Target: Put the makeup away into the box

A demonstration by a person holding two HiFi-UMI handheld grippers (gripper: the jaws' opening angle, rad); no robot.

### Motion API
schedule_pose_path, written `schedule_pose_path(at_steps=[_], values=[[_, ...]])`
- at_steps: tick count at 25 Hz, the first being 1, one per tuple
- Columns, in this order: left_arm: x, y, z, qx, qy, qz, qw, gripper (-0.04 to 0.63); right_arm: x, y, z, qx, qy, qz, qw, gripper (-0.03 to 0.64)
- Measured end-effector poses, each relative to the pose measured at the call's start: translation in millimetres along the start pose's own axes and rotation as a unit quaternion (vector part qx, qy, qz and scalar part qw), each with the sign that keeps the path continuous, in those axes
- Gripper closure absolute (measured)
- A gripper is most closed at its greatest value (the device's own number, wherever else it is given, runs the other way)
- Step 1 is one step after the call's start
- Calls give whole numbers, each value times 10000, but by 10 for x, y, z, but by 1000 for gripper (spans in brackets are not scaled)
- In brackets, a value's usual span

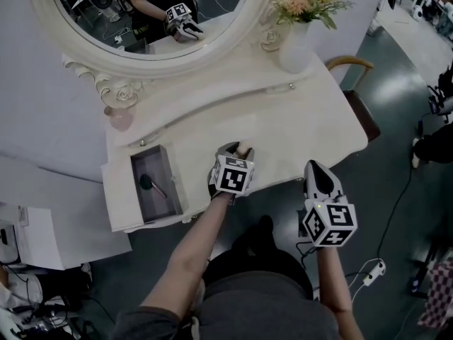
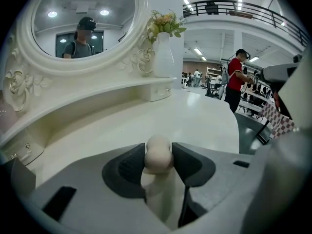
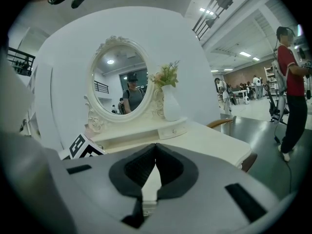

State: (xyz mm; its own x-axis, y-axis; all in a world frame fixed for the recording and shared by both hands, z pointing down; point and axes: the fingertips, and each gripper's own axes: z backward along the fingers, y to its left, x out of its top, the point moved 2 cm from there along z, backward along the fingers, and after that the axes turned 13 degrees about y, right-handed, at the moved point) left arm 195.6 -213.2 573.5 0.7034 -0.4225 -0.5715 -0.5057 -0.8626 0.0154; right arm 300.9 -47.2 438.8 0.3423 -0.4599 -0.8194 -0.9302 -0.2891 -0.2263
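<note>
Makeup brush (image 1: 151,185) is lying inside the open box (image 1: 157,208), which is sitting at the far left end of the white tabletop (image 1: 283,119); the brush head is pointing toward the mirror side and nothing else is showing in the box. Oval mirror (image 1: 152,6) is standing behind the box and is reflecting the person and a gripper.

Just right of the box, the left gripper (image 1: 238,149) is reaching over the front part of the tabletop and pointing down at a slant. Its fingers (image 2: 131,165) are pressing from both sides on a beige egg-shaped makeup sponge (image 2: 158,154), which is sitting right at the fingertips. The sponge is showing as a pale lump at the tip in the head view too (image 1: 245,151). It is well apart from the box. Whether the sponge is touching the tabletop, cannot tell.

Further right, the right gripper (image 1: 316,167) is hanging near the tabletop's front edge, apart from the left one. Its fingers (image 3: 139,167) are closing together at the tips with nothing between them.

At the back right, a white vase (image 1: 294,47) with flowers (image 1: 306,1) is standing on the raised shelf, and a wooden chair back (image 1: 352,64) is showing beside the right end.
</note>
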Motion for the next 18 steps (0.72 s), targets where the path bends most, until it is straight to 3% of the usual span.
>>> schedule_pose_path(at_steps=[7,18], values=[[64,0,142,80,-99,18,9999,445,-18,33,-14,76,20,41,10000,612],[247,195,695,545,-706,159,9959,448,48,248,-139,452,45,206,9988,612]])
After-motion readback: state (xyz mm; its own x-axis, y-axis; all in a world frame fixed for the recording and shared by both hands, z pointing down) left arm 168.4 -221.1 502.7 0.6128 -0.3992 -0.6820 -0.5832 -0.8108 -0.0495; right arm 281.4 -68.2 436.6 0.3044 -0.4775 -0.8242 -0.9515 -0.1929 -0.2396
